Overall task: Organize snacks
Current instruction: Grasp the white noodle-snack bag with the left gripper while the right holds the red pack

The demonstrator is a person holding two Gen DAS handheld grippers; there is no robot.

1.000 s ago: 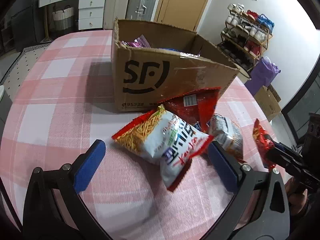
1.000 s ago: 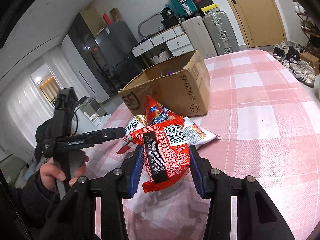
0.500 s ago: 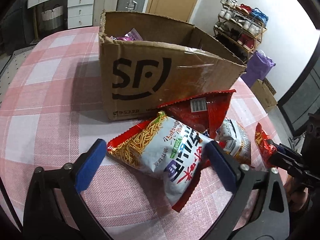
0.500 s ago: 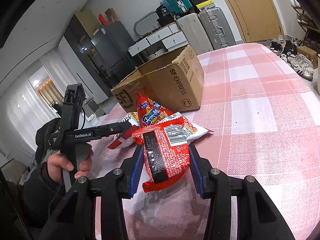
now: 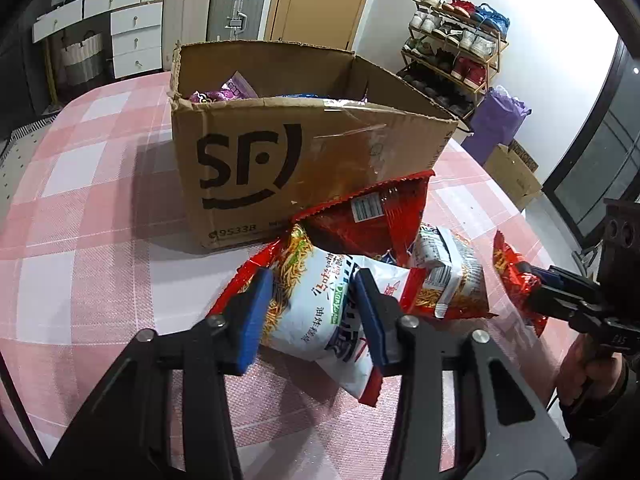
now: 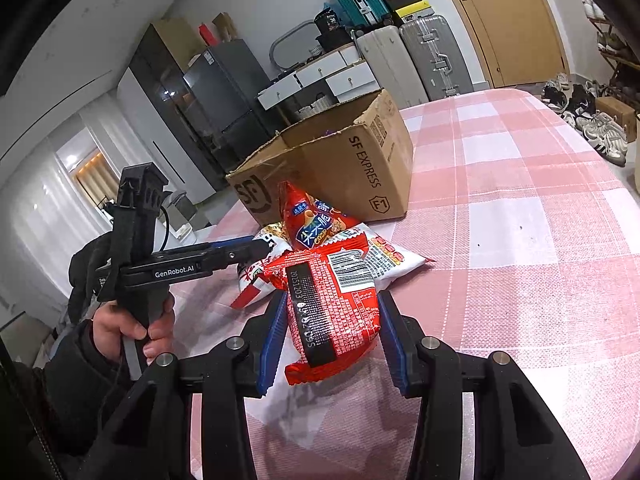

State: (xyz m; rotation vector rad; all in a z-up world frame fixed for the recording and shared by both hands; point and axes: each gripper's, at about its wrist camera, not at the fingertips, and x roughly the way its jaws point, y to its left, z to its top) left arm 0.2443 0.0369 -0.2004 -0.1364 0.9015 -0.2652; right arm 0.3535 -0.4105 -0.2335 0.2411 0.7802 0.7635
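Snacks by cardboard box (image 5: 280, 152) on tabletop (image 5: 80, 240) — left gripper (image 5: 312, 308) jaws just closed on white noodle bag (image 5: 316, 312); right gripper (image 6: 332, 336) jaws clamp red pkt (image 6: 332, 308).

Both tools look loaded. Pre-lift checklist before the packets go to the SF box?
1. Left tool gripping the white noodle snack bag: ok, its jaws have just closed and the blue pads pinch it.
2. Right tool gripping the red packet: ok, clamped between pads.
3. White bag free of the pile: not ok, it overlaps the red bag behind.
4. Cardboard box open on top: ok.
5. Room left inside the box: cannot tell, only a purple packet shows.
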